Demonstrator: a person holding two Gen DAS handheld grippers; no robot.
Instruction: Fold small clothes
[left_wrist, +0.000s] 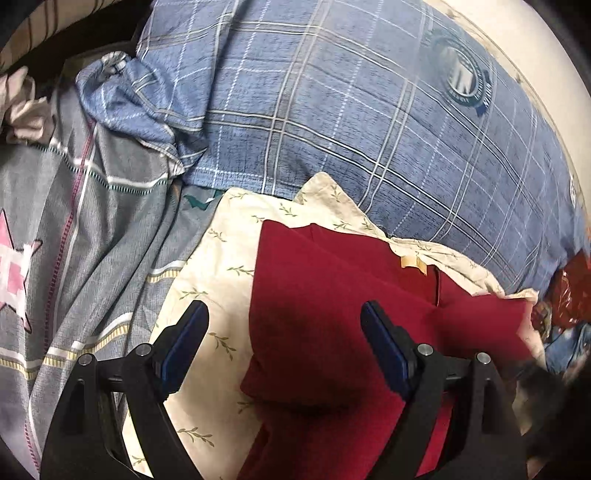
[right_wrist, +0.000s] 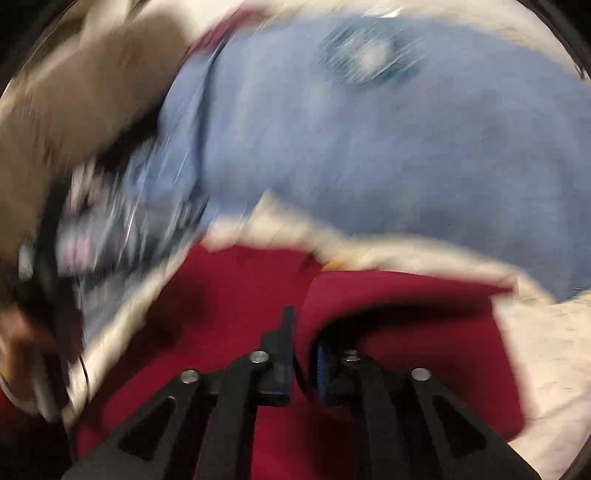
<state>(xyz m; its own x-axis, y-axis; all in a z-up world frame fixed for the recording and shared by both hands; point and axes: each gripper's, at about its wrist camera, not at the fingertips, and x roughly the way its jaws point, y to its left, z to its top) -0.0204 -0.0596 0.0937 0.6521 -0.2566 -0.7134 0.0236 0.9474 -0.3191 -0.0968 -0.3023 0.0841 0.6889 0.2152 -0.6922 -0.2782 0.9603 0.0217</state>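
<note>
A dark red garment (left_wrist: 325, 314) lies partly folded on a cream cloth with a leaf print (left_wrist: 218, 266); a tan label shows at its neck. My left gripper (left_wrist: 282, 317) is open above the garment's left part, jaws wide apart, holding nothing. In the blurred right wrist view, my right gripper (right_wrist: 301, 332) is shut on a fold of the red garment (right_wrist: 406, 291), with cloth draped over the right finger. The cream cloth (right_wrist: 546, 354) shows around the garment there.
A blue plaid quilt (left_wrist: 351, 122) fills the back, and shows blurred in the right wrist view (right_wrist: 388, 155). Grey striped bedding with a pink star (left_wrist: 74, 229) lies left. Red and blue items (left_wrist: 569, 295) sit at the right edge.
</note>
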